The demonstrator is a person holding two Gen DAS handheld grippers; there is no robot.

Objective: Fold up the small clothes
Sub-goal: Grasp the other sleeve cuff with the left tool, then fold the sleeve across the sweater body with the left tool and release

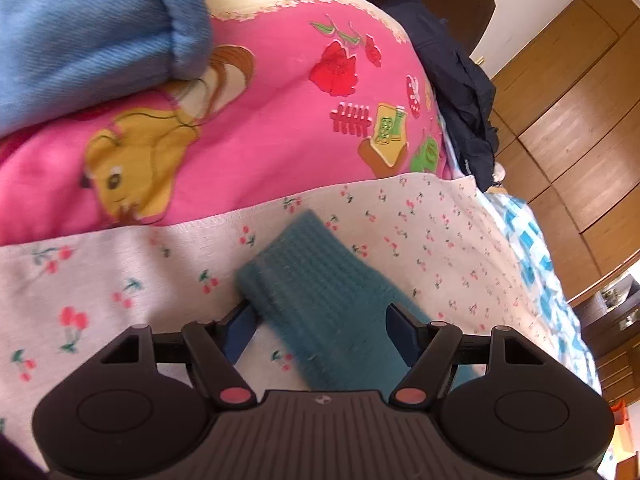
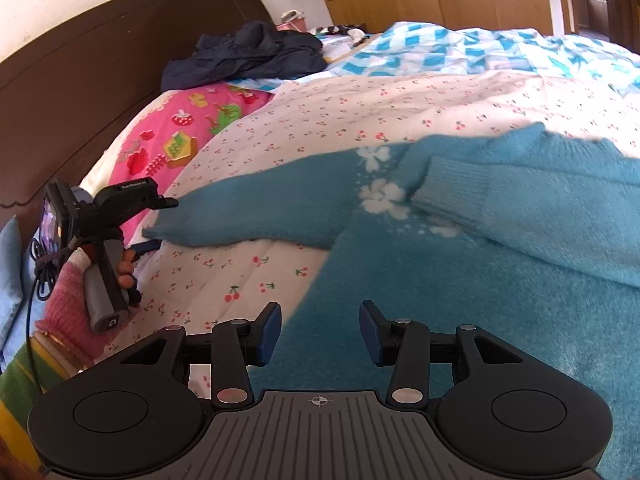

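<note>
A small teal knitted sweater (image 2: 460, 264) with white flowers lies on a cherry-print sheet (image 2: 360, 100) on the bed. One sleeve is folded across its chest (image 2: 500, 196). The other sleeve (image 2: 248, 216) stretches out to the left. My left gripper (image 1: 320, 330) is open with its jaws either side of that sleeve's ribbed cuff (image 1: 304, 280). It also shows in the right wrist view (image 2: 152, 222) at the cuff end. My right gripper (image 2: 320, 330) is open and empty, low over the sweater's body near its left edge.
A pink cartoon-print pillow (image 1: 240, 120) lies beyond the sheet by the dark headboard (image 2: 100, 60). A light blue garment (image 1: 100, 40) lies on the pillow. A dark navy garment (image 2: 248, 56) is heaped near the headboard. A blue checked blanket (image 2: 460, 48) covers the far side. Wooden wardrobes (image 1: 568, 120) stand behind.
</note>
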